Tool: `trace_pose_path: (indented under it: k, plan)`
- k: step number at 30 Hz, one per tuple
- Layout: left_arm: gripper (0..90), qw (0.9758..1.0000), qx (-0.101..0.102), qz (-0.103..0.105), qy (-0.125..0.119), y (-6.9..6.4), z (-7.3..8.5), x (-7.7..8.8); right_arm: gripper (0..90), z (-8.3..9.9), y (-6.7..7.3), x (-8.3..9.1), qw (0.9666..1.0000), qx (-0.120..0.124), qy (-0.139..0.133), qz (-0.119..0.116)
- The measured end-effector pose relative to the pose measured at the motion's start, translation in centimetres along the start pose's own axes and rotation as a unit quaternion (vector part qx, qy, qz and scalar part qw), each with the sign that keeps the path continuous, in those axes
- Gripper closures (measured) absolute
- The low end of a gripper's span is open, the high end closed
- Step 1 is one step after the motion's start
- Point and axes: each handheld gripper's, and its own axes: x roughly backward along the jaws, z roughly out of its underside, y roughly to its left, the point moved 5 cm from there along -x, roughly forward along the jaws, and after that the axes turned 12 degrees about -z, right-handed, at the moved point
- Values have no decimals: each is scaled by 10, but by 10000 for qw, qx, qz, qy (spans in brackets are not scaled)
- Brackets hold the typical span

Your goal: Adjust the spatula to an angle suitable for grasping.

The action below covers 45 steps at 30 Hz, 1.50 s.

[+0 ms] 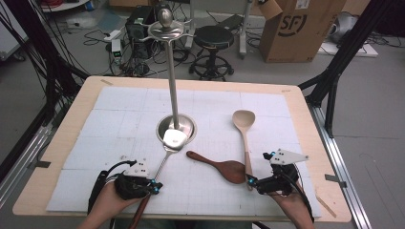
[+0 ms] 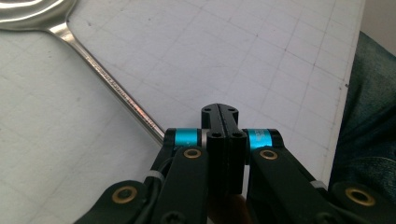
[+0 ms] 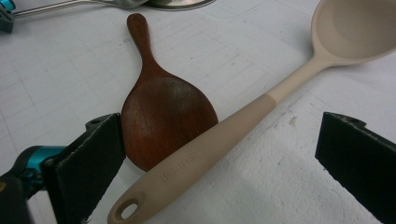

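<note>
The left tongs (image 2: 219,114) are clamped shut on the handle of a metal spatula (image 1: 168,148), whose blade rests on the stand's base (image 1: 162,126) at the desk's middle. The right tongs (image 3: 219,158) gape open around the beige spoon (image 3: 261,107), which overlaps the wooden paddle (image 3: 163,112) near the desk's front edge.

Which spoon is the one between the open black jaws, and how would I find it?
Start at the tall metal stand in the middle of the white table and look to its right. The beige spoon lies there, bowl far, handle toward the right gripper. It is pale and long, unlike the short dark wooden paddle touching it and the shiny metal spatula.
</note>
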Motion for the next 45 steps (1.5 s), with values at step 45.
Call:
trace_pose_path:
  k: [45]
  plan:
    - [898, 9980, 401, -472, 99, 45, 17, 14, 6, 0, 1, -1, 10000, 42, 41, -13]
